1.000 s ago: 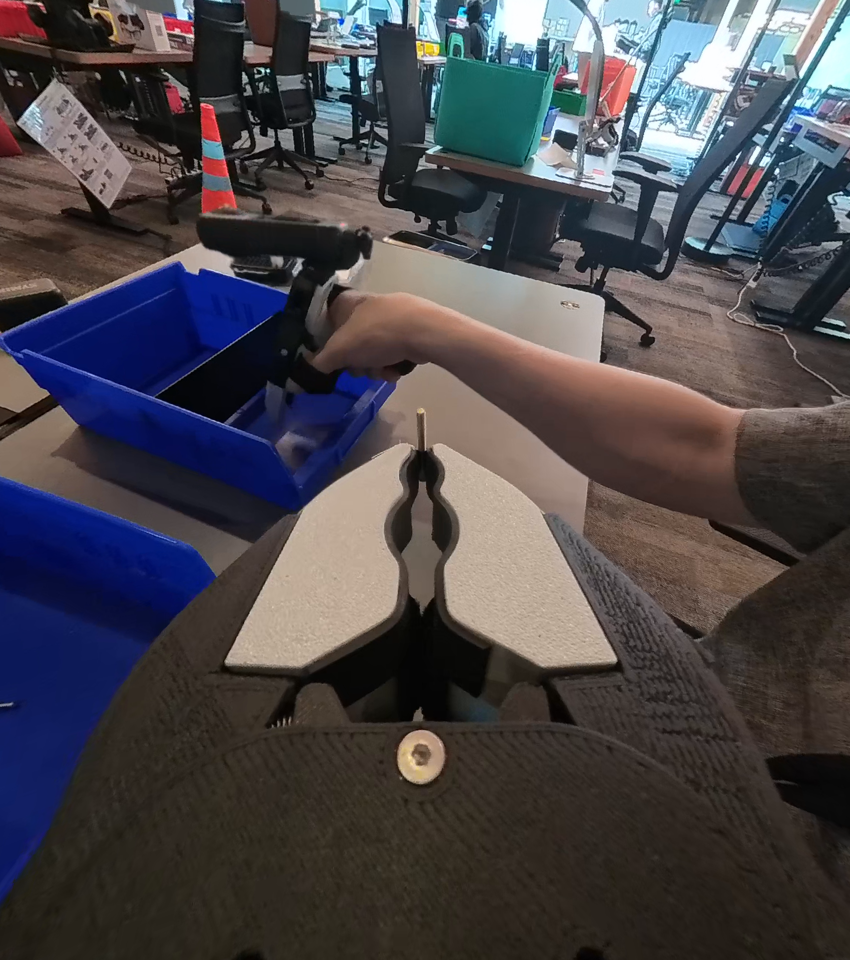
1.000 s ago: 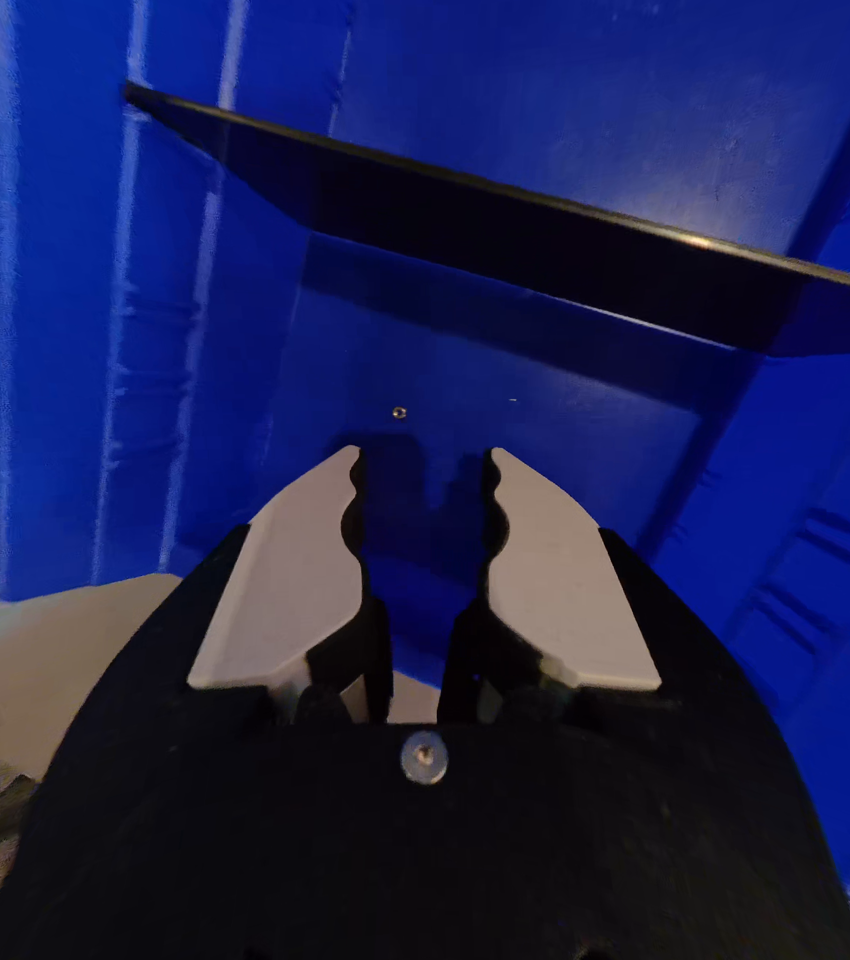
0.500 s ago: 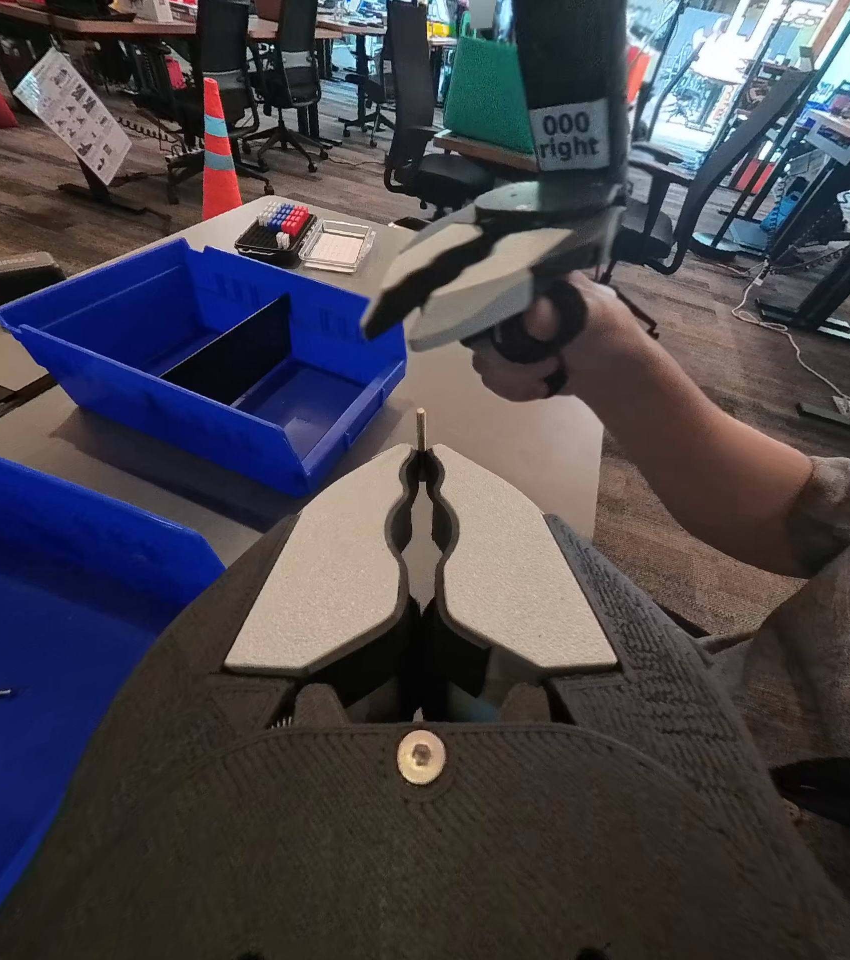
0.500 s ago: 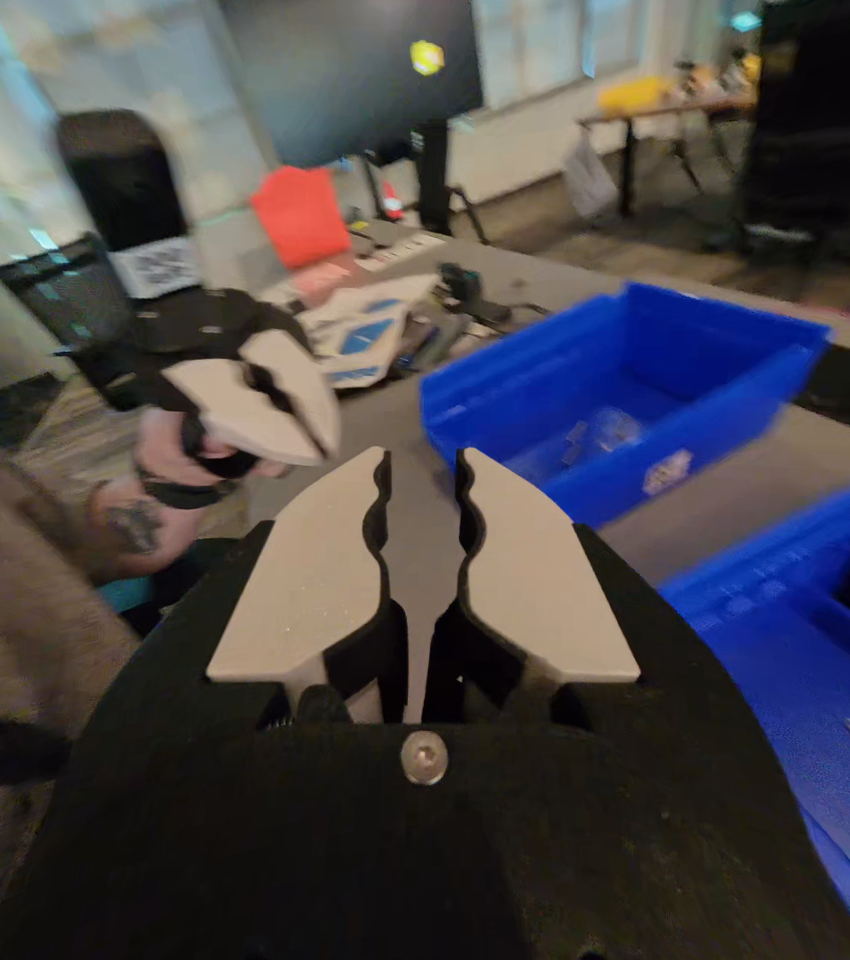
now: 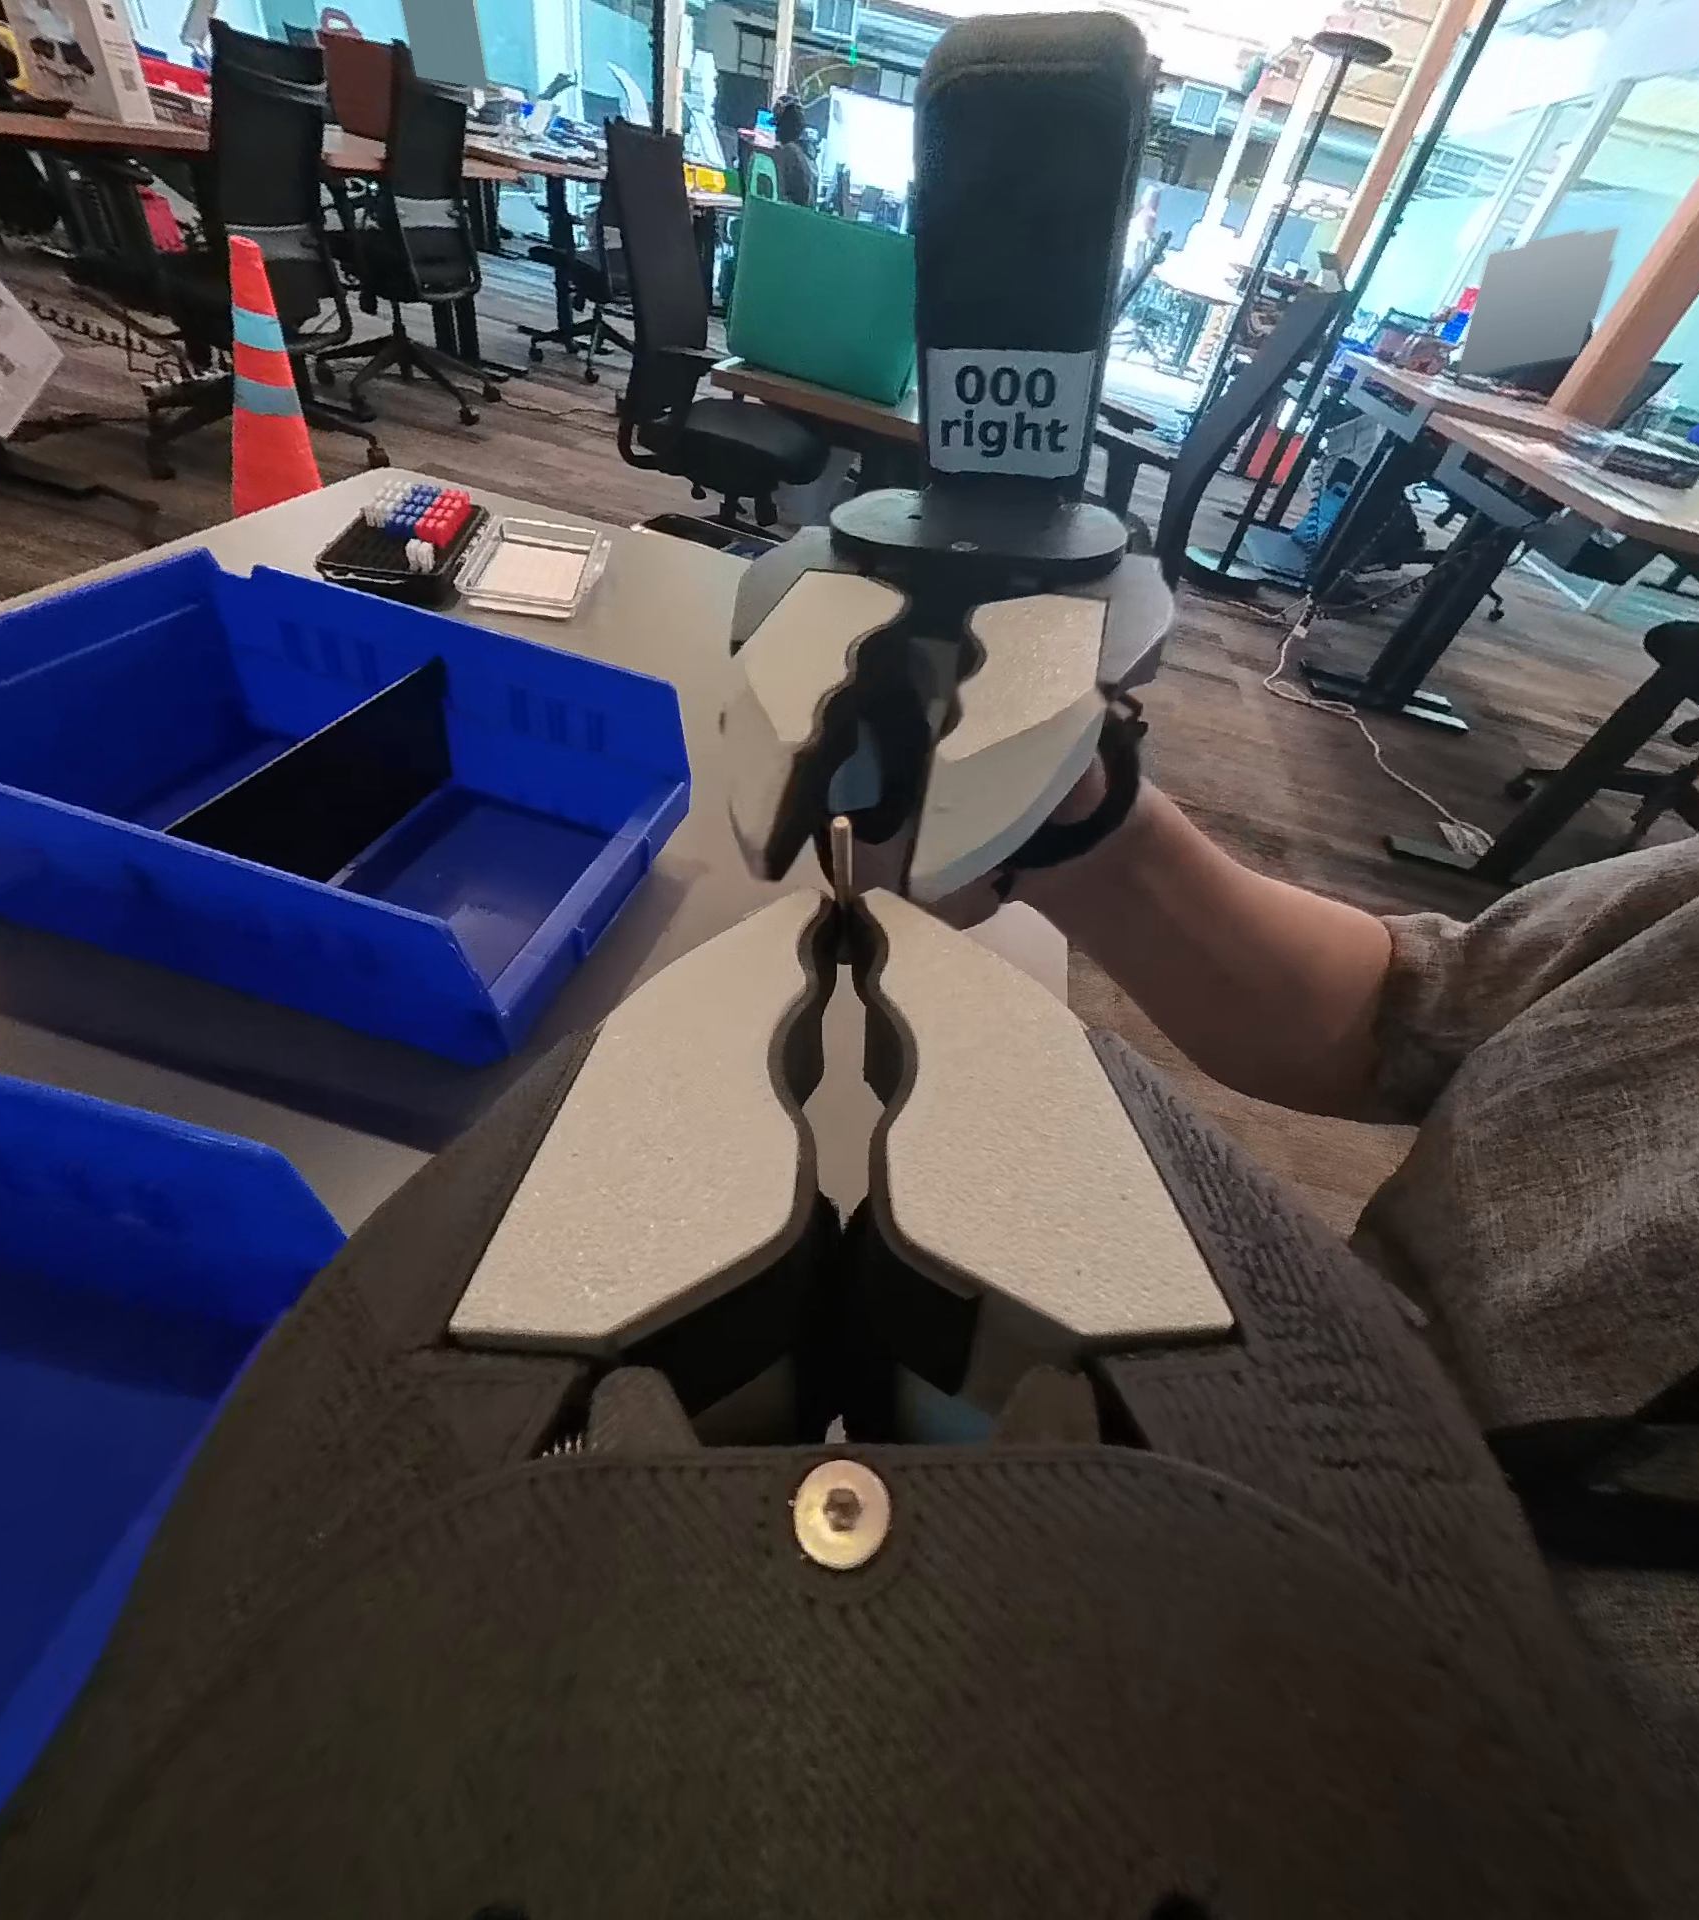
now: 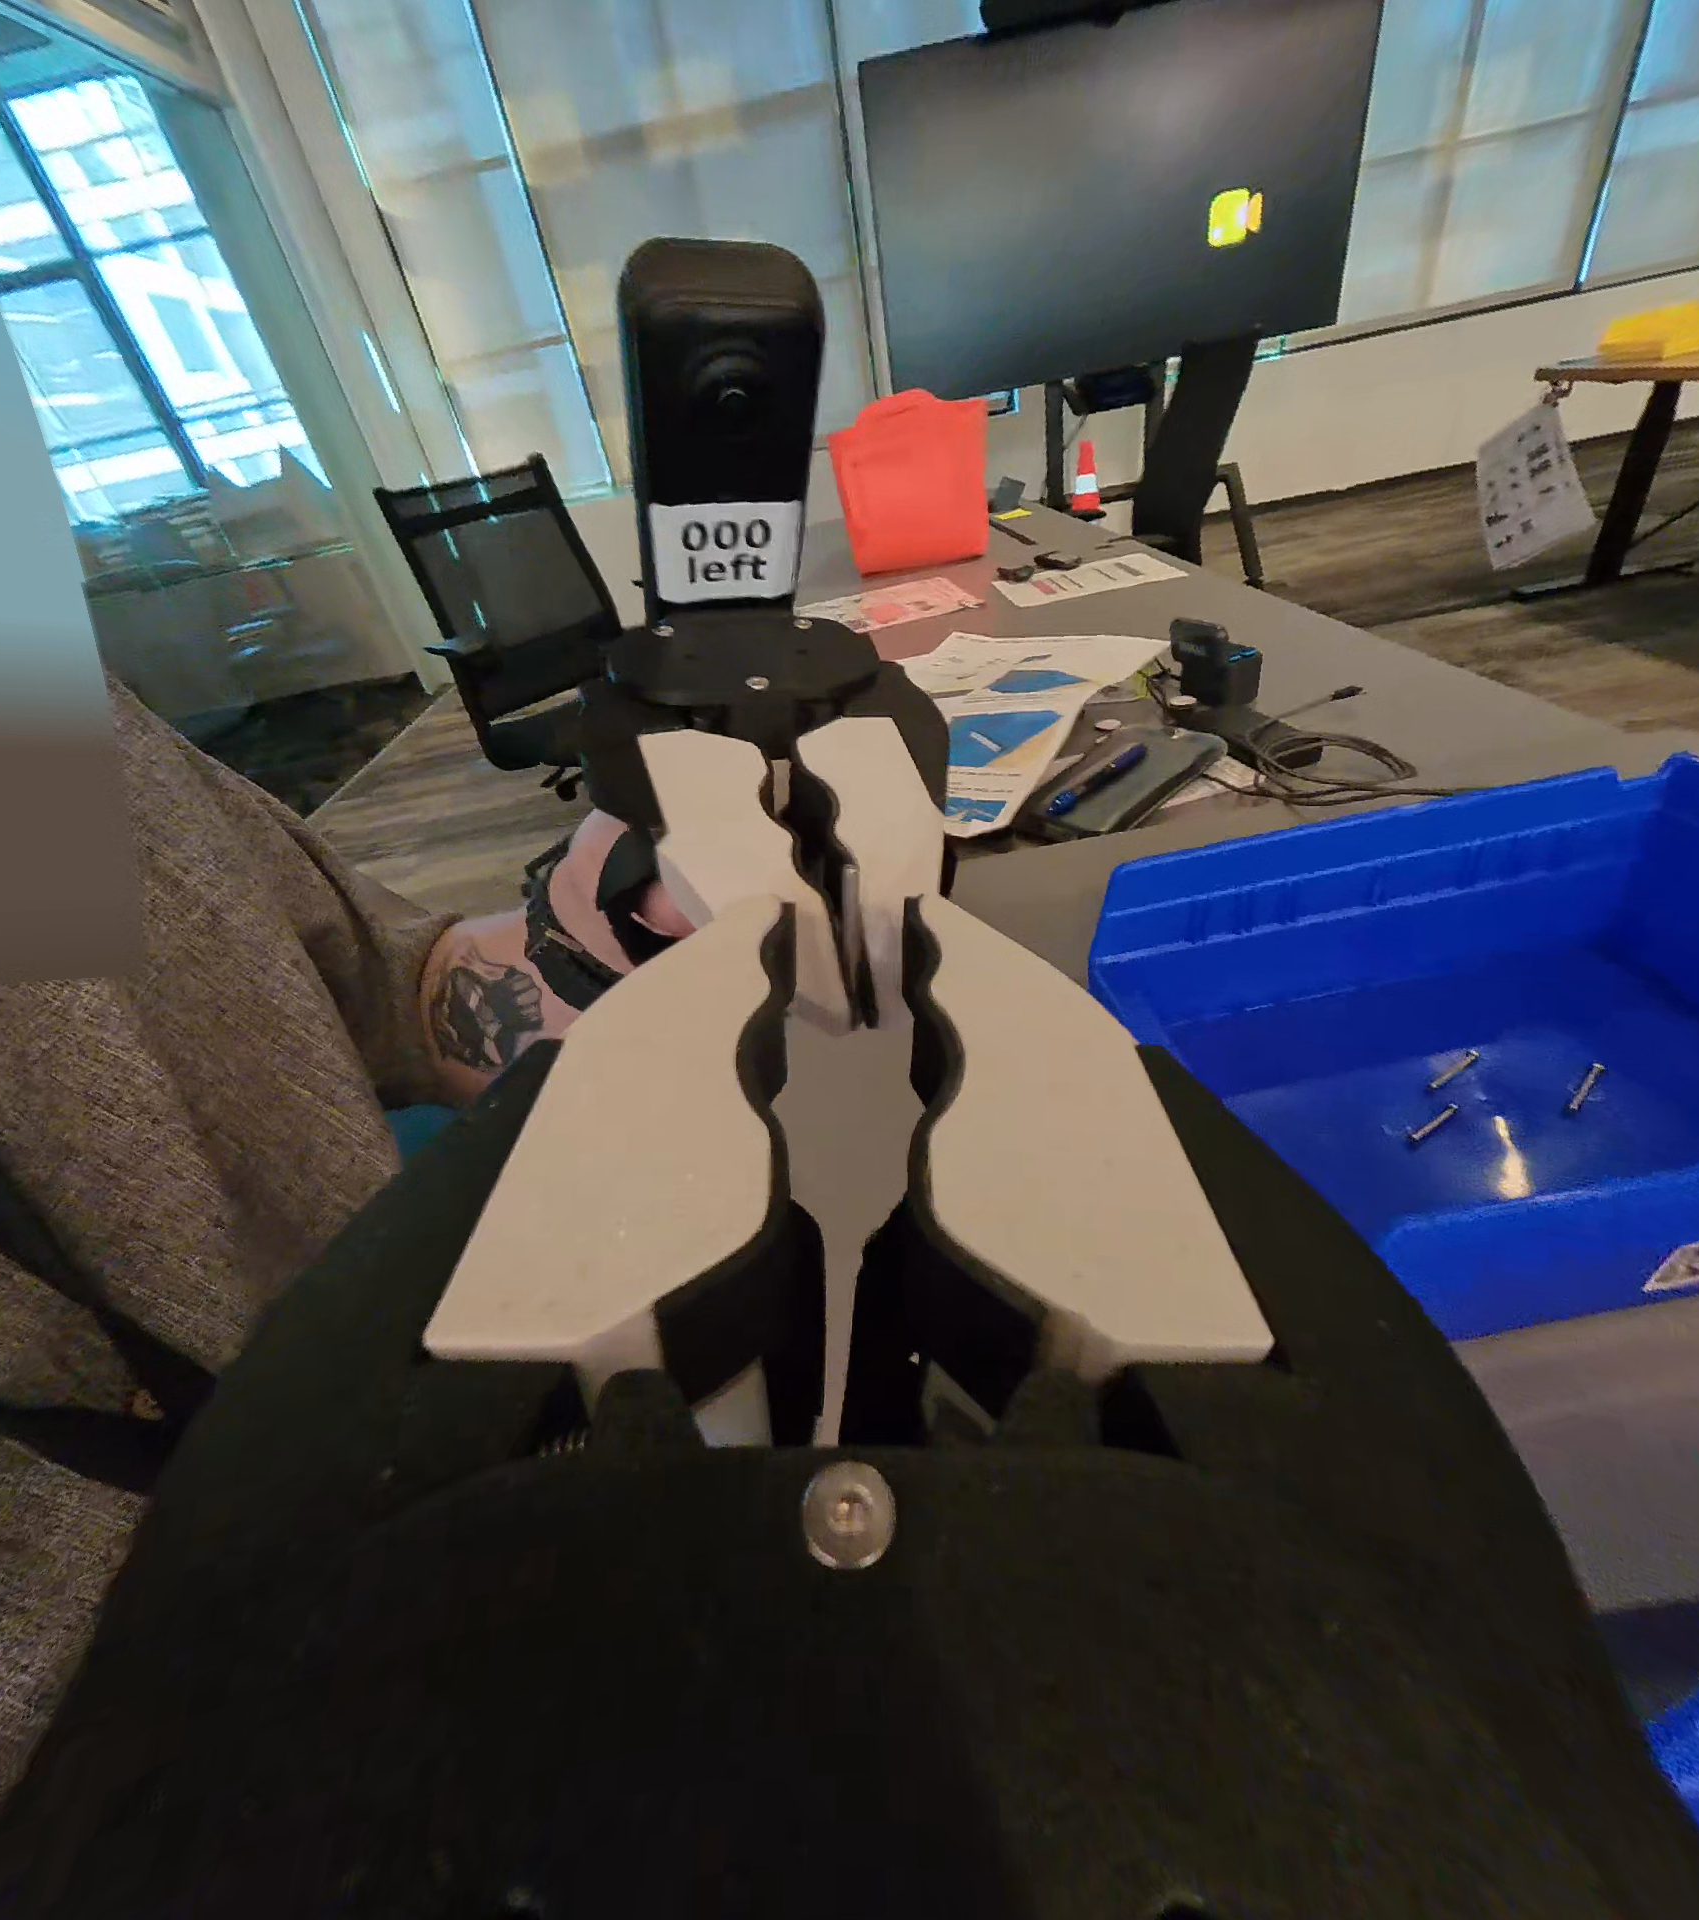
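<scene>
My left gripper [image 5: 840, 906] is shut on a thin metal pin [image 5: 840, 857], which sticks out past its fingertips. My right gripper [image 5: 850, 847] faces it from just beyond, and the pin's free end lies in the gap between the right gripper's parted fingers. In the right wrist view my right gripper [image 6: 850, 914] is open. The left gripper [image 6: 840, 1013] and its pin [image 6: 852, 925] stand between its fingertips, and the pads do not press on them. A blue bin with a black divider [image 5: 564, 675] sits on the table to the left.
A second blue bin [image 5: 45, 1195] is at the near left. Another blue bin [image 6: 1344, 904] on the right holds three loose screws [image 6: 1447, 1101]. A black tray of small coloured parts [image 5: 405, 525] and a clear case [image 5: 533, 566] lie at the table's far edge. Papers and a pen [image 6: 1094, 779] lie on a farther table. The grippers are tip to tip, or close to it.
My right gripper came up out of the divided bin, turned to face the left gripper and narrowed its jaws. The left gripper stayed still, shut on the pin.
</scene>
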Available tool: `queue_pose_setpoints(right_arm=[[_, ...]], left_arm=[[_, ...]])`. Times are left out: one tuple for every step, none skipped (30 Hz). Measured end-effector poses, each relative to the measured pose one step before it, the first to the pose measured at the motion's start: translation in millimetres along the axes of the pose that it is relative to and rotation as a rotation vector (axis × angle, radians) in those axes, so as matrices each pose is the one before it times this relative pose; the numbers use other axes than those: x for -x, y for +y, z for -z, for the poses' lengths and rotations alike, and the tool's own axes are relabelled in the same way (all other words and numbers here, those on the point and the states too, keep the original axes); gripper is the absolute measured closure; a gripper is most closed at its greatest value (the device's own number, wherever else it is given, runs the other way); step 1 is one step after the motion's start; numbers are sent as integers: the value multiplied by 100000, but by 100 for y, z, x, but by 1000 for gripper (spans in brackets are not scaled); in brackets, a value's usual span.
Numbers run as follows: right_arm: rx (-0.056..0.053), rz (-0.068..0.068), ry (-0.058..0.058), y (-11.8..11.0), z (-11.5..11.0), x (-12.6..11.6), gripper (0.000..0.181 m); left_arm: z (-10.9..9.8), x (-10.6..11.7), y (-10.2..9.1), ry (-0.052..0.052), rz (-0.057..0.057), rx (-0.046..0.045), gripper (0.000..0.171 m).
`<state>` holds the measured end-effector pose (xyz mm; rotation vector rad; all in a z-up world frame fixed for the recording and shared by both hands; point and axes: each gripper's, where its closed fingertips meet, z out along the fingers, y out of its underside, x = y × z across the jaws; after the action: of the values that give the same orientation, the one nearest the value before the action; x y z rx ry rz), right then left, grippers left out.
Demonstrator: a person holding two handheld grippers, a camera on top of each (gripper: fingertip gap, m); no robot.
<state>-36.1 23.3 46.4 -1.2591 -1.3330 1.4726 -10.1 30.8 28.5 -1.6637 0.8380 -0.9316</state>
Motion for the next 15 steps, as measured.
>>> queue_pose_setpoints(right_arm=[[492,574,570,23,-48,-97,162],[-150,154,-808,-95,-33,132,163],[269,-44,-570,-39,-58,81,166],[667,-275,-510,34,-28,34,167],[626,-314,-1214,38,-9,121,171],[376,77,-229,34,13,2,172],[453,-247,-284,47,7,-3,172],[420,-565,-745,32,23,13,173],[12,-974,-418,-11,31,-66,177],[137,-146,-941,38,50,14,179],[104,-821,-1580,14,43,104,179],[-109,-202,-502,-30,14,47,179],[328,1393,586,-1,13,20,179],[807,1545,756,22,11,23,179],[885,1195,599,9,27,10,179]], left_arm=[[12,15,23,-101,-117,258,169],[7,-42,-21,279,-8,-117,169],[-23,0,22,2,-48,135,169],[-21,72,61,-505,-274,274,169],[-33,17,46,50,34,229,169],[-8,10,35,34,115,87,169],[-12,-1,40,45,-25,194,169],[-10,-62,34,397,-144,192,169],[-31,-127,25,608,-469,229,169],[-23,-102,19,161,-450,391,169],[-1,-65,0,-105,-835,339,169],[4,-18,-23,-334,-349,28,169],[-4,-19,-1,-36,-65,47,169],[-19,-32,9,177,16,12,169],[-24,-39,-11,348,84,-214,169]])
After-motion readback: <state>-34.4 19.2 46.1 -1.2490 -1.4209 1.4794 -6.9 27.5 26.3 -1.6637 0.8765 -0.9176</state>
